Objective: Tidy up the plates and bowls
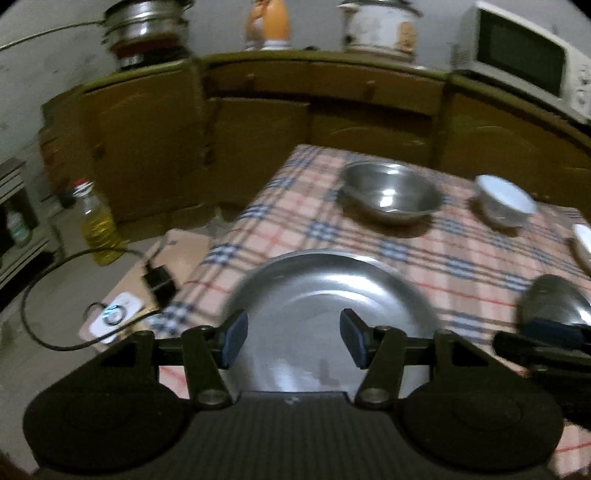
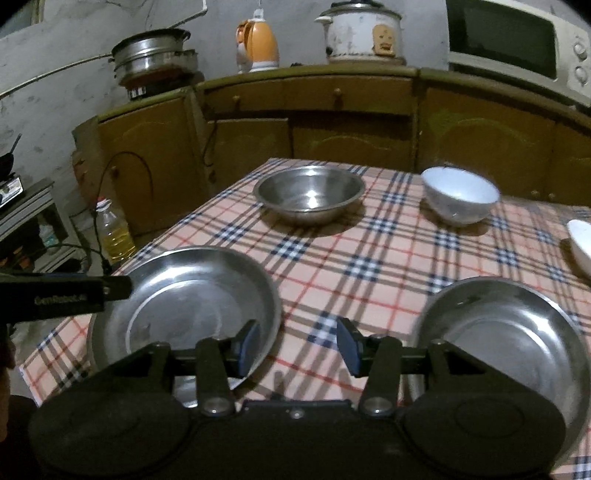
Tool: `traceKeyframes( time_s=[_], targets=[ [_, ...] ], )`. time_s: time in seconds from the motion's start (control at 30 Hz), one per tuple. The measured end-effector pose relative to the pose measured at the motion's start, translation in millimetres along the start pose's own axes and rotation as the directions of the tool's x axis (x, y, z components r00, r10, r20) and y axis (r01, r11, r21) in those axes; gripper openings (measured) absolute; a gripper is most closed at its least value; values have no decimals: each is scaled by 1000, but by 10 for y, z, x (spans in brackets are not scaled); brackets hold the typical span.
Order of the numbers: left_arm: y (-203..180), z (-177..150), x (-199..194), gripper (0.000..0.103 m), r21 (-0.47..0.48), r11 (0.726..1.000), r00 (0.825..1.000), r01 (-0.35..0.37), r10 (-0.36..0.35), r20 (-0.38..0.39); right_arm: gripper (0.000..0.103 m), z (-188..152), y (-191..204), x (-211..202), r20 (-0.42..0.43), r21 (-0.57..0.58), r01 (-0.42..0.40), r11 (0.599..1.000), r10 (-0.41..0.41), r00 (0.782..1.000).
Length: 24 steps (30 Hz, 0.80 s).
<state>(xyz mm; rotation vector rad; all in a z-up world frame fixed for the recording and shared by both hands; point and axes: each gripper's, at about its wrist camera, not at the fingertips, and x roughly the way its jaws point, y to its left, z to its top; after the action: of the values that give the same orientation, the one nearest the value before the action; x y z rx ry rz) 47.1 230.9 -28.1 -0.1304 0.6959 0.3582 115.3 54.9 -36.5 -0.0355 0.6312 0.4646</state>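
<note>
A steel plate (image 1: 325, 295) lies at the near left corner of the checked table (image 1: 295, 229); my left gripper (image 1: 293, 341) hovers open over it, holding nothing. It also shows in the right wrist view (image 2: 184, 295). A second steel plate (image 2: 509, 332) lies at the near right. My right gripper (image 2: 299, 345) is open and empty above the cloth between the two plates. A steel bowl (image 2: 310, 194) and a white bowl (image 2: 460, 195) stand farther back. Another white dish (image 2: 581, 251) is cut off at the right edge.
Wooden cabinets (image 2: 332, 122) run behind the table, with a pot (image 2: 155, 55), a kettle (image 2: 258, 44), a rice cooker (image 2: 362, 31) and a microwave (image 2: 517, 44) on top. An oil bottle (image 1: 98, 225) and cables (image 1: 44, 280) lie on the floor at left.
</note>
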Motion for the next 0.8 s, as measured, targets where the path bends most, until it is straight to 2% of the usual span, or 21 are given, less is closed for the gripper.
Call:
traceKeyframes(
  time_s=[0.23, 0.37, 0.47, 0.63, 0.67, 0.7, 0.8],
  targets=[
    [380, 25, 396, 58, -54, 996, 995, -70, 66, -79, 58, -2, 90, 362, -67, 14, -17, 1000, 18, 998],
    [473, 9, 537, 57, -79, 995, 992, -68, 59, -116, 58, -20, 104, 553, -109, 36, -24, 999, 27, 994],
    [444, -1, 563, 56, -58, 997, 993, -51, 44, -113, 58, -30, 98, 665, -127, 57, -39, 998, 46, 991],
    [403, -4, 633, 33, -40, 999, 994, -26, 22, -105, 57, -40, 72, 801, -155, 100, -70, 992, 85, 984],
    [395, -2, 633, 30, -40, 999, 995, -18, 14, -103, 51, -38, 71, 814, -156, 105, -74, 992, 90, 984],
    [387, -2, 628, 26, -36, 999, 995, -10, 7, -102, 36, -32, 78, 818, -152, 106, -81, 991, 96, 984],
    [377, -2, 617, 23, -35, 999, 995, -4, 0, -99, 31, -16, 87, 814, -147, 106, -73, 992, 88, 985]
  ],
)
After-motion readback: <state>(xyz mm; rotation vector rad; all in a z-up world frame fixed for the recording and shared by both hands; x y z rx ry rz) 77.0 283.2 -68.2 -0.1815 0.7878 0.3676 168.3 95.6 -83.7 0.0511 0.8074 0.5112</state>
